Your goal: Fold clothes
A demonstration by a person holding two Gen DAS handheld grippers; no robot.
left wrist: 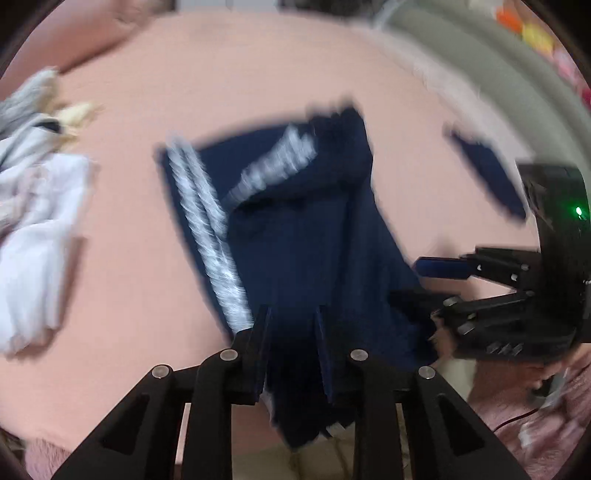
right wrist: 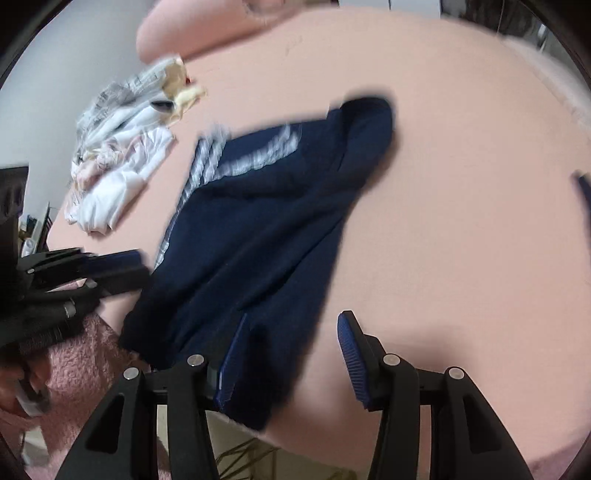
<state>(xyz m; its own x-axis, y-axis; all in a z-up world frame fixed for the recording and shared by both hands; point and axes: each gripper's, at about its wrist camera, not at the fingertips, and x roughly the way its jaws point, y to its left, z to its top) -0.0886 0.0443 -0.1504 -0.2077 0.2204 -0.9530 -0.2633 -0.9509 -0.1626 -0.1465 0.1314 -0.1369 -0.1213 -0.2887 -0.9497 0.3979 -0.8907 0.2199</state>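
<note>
- Navy garment (left wrist: 306, 236) with white stripes, spread on pink bed (left wrist: 147, 295), near edge.
- Left gripper (left wrist: 291, 332): jaws narrow, clamped on garment's near hem.
- Right gripper (right wrist: 291, 354): jaws apart, nothing pinched; garment's corner touches its left finger.

— Someone's bedroom, isn't it?

— I'd say so. That wide pink sheet (right wrist: 461, 221) is stretched over a bed, and a pillow (right wrist: 207, 29) in the same pink sits at the far end by a plain pale wall (right wrist: 66, 74).

— And the laundry?

— A heap of white and grey clothes (right wrist: 118, 158) dumped on the sheet, navy trousers with white stripes (right wrist: 258, 221) spread beside it. A fluffy pink blanket (right wrist: 85, 354) hangs at the near edge. All home things.
</note>
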